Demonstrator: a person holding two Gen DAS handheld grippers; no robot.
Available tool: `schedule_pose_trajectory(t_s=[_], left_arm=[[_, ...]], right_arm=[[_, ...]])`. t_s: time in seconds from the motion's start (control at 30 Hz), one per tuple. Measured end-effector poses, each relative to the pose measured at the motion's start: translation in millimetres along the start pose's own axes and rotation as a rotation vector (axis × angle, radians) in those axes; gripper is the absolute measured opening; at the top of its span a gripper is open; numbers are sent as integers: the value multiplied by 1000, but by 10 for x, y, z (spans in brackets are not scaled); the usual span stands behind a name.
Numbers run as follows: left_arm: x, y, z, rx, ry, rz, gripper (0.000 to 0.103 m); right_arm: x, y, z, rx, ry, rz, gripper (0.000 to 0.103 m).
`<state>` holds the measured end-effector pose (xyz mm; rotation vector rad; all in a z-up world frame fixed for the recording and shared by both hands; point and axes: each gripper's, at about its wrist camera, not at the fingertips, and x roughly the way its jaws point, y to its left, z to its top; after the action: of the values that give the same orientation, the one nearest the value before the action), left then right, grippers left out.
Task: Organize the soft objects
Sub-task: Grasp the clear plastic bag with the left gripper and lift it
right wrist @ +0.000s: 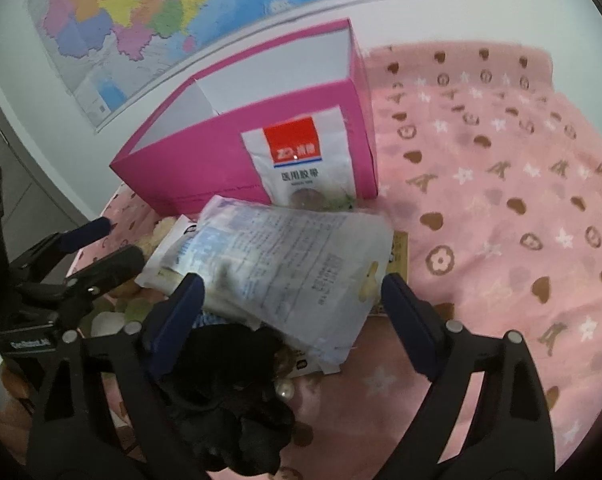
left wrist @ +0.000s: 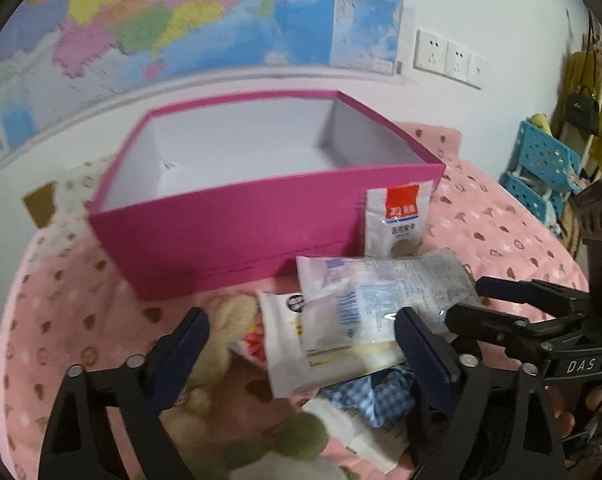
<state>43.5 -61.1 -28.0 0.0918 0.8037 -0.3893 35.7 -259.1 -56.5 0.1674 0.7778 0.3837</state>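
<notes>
1. At the far left of the left wrist view, the pink blanket [left wrist: 61, 300] with brown hearts and white stars covers the surface, and a coloured map [left wrist: 161, 16] hangs on the white wall behind it.
2. The pink box [left wrist: 229, 232] stands open on the blanket, its white inside showing nothing in it.
3. The left gripper [left wrist: 301, 344] hangs over the pile of soft things in front of the box, its 2 blue-padded fingers spread wide and holding nothing.
4. Under its left finger lies a cream plush toy [left wrist: 217, 344], with a blurred green plush piece [left wrist: 301, 436] nearer the camera.
5. Between the fingers lies a clear plastic packet [left wrist: 365, 296] with printed text, resting on a white packet [left wrist: 285, 344]; a blue checked cloth [left wrist: 373, 392] pokes out beneath them.
6. A white pouch with a red square label [left wrist: 397, 220] leans upright against the box's front wall near its right corner.
7. The right gripper [right wrist: 293, 296] reaches in from the right side, also spread open and empty, its fingers straddling the clear packet in the right wrist view.
8. A black fluffy item [right wrist: 229, 392] lies below the packet, just beside the right gripper's left finger, with a pearl-like bead [right wrist: 283, 390] next to it.
9. On the wall to the right sit 3 white sockets [left wrist: 449, 58], and at the far right stands a blue perforated rack [left wrist: 541, 168].
</notes>
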Motion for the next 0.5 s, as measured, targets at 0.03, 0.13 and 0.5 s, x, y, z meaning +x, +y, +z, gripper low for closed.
schedule_pose_trajectory(t_s=[0.03,0.13,0.5], left_arm=[[26,8,10,0,9,-15,84],[118,-11,39,16,36,-59,84],[316,-111,38,70,134,-213,77]], right_arm=[[17,-17,5,9,6,3,91],[39,-70,7,28,14,20,91],[23,-59,55,52,-4,175,91]])
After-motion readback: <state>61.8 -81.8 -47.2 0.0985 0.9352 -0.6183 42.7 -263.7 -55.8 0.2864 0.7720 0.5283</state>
